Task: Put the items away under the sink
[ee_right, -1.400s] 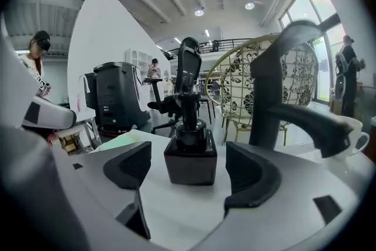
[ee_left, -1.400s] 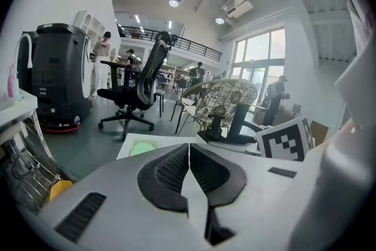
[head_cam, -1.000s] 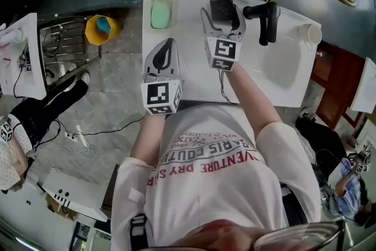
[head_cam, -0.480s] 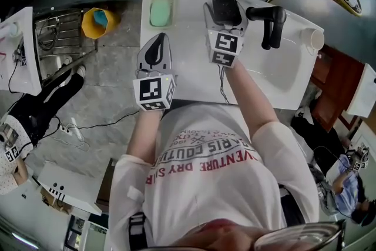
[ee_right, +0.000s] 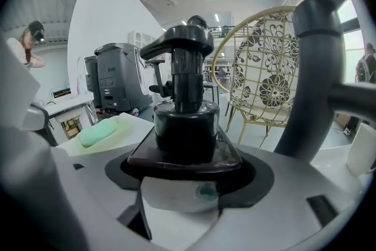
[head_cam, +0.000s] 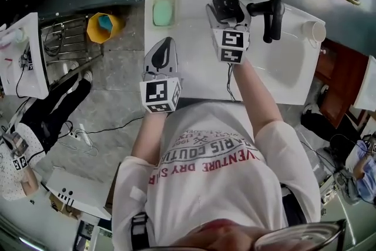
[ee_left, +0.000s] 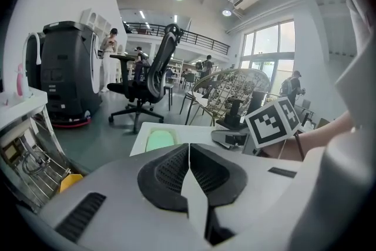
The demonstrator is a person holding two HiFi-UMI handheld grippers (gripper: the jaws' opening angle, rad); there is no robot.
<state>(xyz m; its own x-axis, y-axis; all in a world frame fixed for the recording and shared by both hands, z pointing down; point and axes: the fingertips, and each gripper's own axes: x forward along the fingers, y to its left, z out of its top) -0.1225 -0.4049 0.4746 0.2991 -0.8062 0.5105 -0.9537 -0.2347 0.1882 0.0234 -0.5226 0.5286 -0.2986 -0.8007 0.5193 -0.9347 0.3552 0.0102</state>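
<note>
Right claw (head_cam: 228, 12) grasps the black pump bottle (ee_right: 183, 117) over the bench (head_cam: 194, 70) rear, just beside the black faucet (head_cam: 270, 16). I read left claw (head_cam: 165, 46) clenched, empty, near the bench's left edge.

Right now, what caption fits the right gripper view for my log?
Right gripper shut on a black pump bottle, green soap at left, black faucet at right.

The head view looks steeply down from above the person onto the white surface (head_cam: 194, 67). Both gripper views sit low, facing level across it; the right one sits close behind a black pump bottle (ee_right: 185, 120). All three share the green soap (head_cam: 162, 10) (ee_left: 157, 139) (ee_right: 98, 131).
</note>
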